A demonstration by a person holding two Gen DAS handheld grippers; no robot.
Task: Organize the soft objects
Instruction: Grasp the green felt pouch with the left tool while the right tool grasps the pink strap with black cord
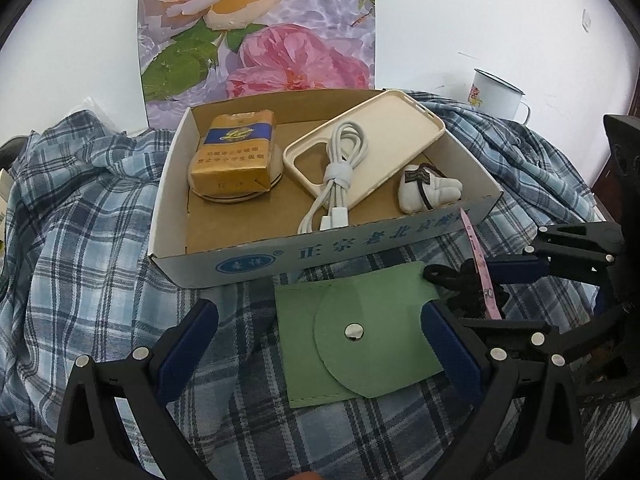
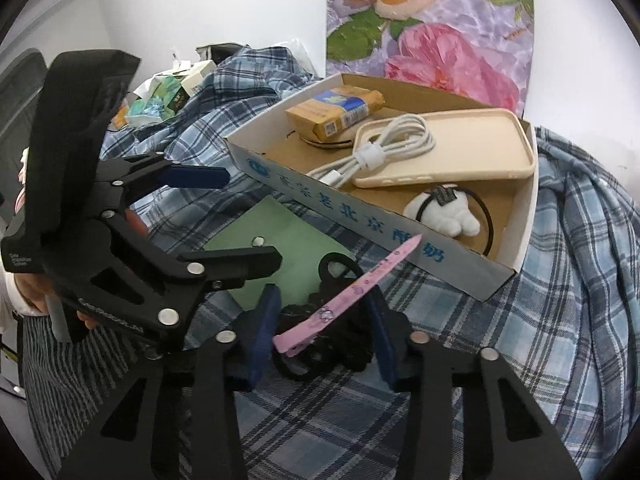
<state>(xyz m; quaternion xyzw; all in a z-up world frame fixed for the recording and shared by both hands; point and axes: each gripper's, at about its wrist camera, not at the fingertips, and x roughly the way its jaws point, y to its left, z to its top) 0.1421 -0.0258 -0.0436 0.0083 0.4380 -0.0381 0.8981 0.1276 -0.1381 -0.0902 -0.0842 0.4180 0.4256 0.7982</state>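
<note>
A black scrunchie (image 2: 320, 344) with a pink hair clip (image 2: 344, 300) lies on the plaid cloth (image 2: 560, 280) before the cardboard box (image 2: 360, 208). The right tool (image 2: 324, 336), tilted down, brackets it half-closed; contact is unclear. The left tool (image 1: 320, 328) gapes over the green pouch (image 1: 360, 332).

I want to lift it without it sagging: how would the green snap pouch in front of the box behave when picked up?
The green pouch lies flat and thin on the plaid cloth, so it is probably light and floppy. Its smooth face may slip. The left gripper straddles it, open.
</note>
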